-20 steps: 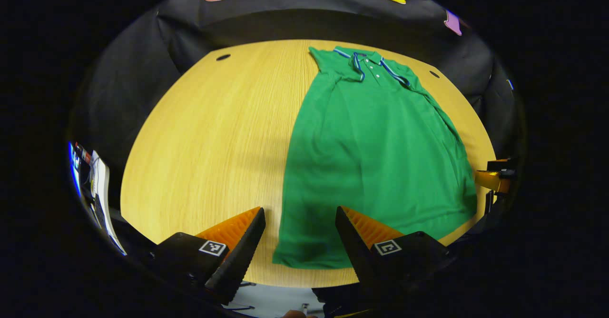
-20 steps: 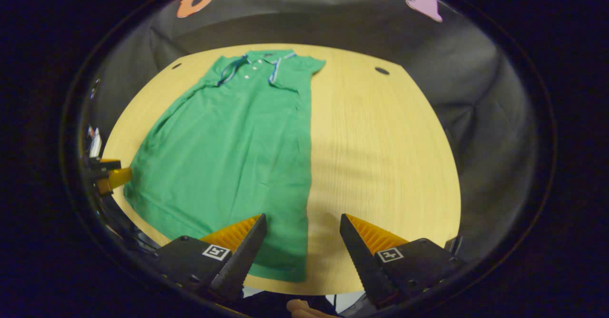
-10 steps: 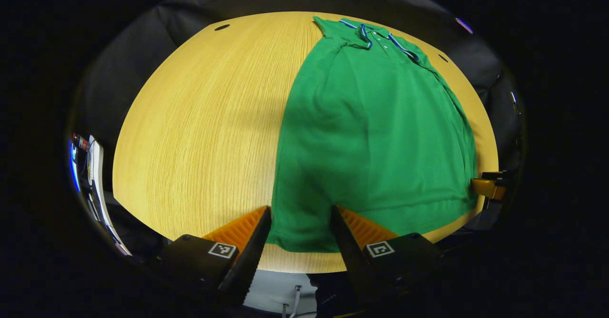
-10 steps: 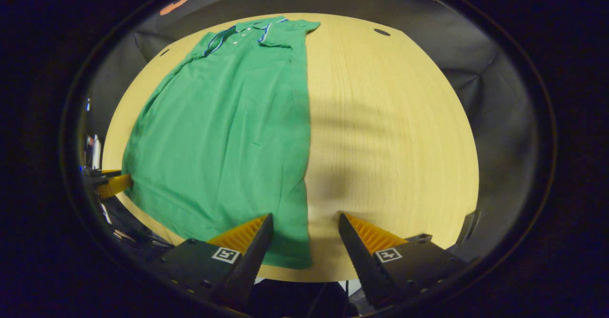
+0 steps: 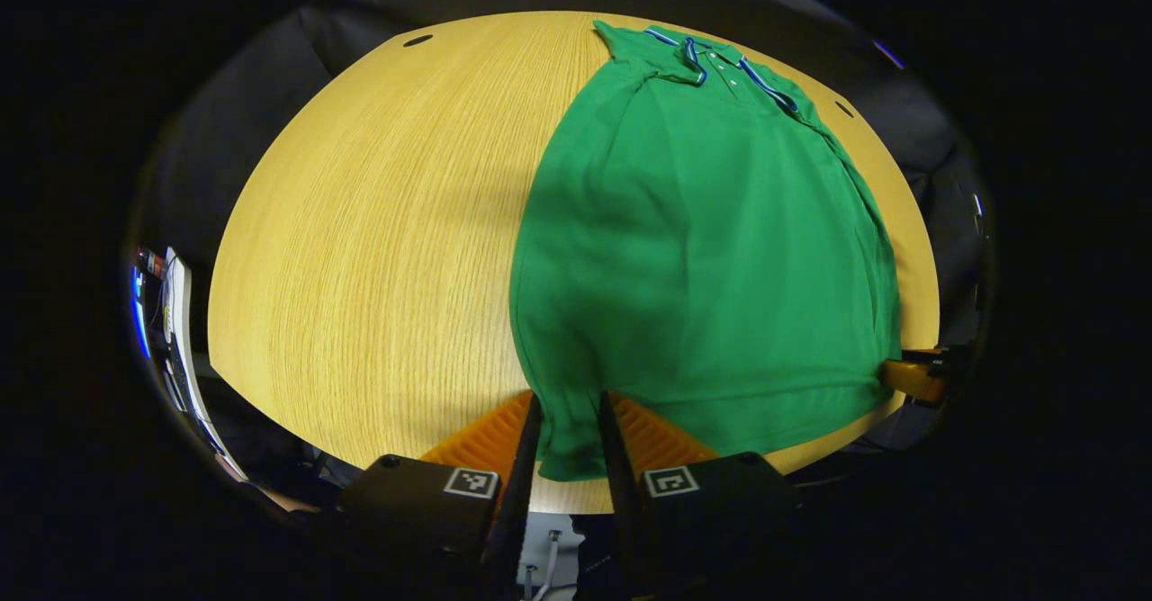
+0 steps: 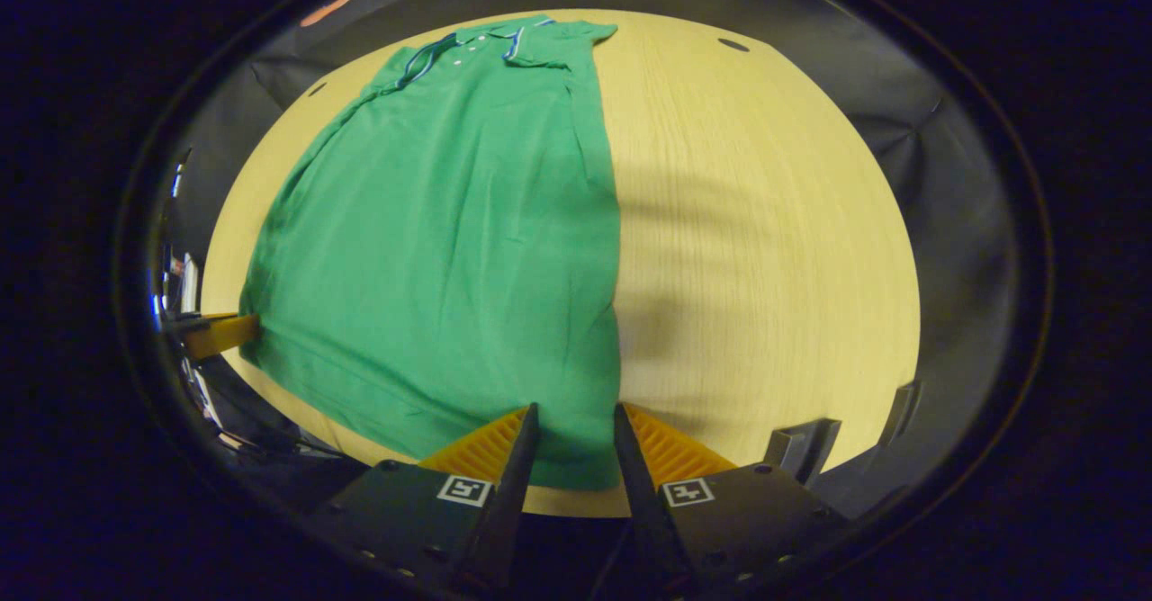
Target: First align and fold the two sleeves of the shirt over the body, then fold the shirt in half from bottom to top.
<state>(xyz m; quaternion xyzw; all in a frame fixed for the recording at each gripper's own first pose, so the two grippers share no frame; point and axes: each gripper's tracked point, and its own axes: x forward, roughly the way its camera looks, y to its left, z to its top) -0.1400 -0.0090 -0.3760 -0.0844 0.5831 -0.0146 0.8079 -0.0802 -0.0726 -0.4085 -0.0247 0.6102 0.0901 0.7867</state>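
Note:
A green polo shirt lies flat on the round wooden table, sleeves folded in over the body and collar at the far side. My left gripper straddles the hem's near left corner, jaws narrowed to a small gap with cloth between them. In the right gripper view the same shirt lies left of centre. My right gripper straddles the hem's near right corner, jaws partly closed with a gap showing. Each view has the other gripper's finger at the opposite hem corner.
The table's near edge runs just under both grippers. Small dark holes sit near the table's far rim. Bare wood spreads to the shirt's outer sides. Some equipment stands off the table's left; a metal bracket sits at the near right edge.
Both grippers moved forward and down onto the hem corners, and their jaws narrowed from wide open to a small gap around the cloth. The shirt has not shifted.

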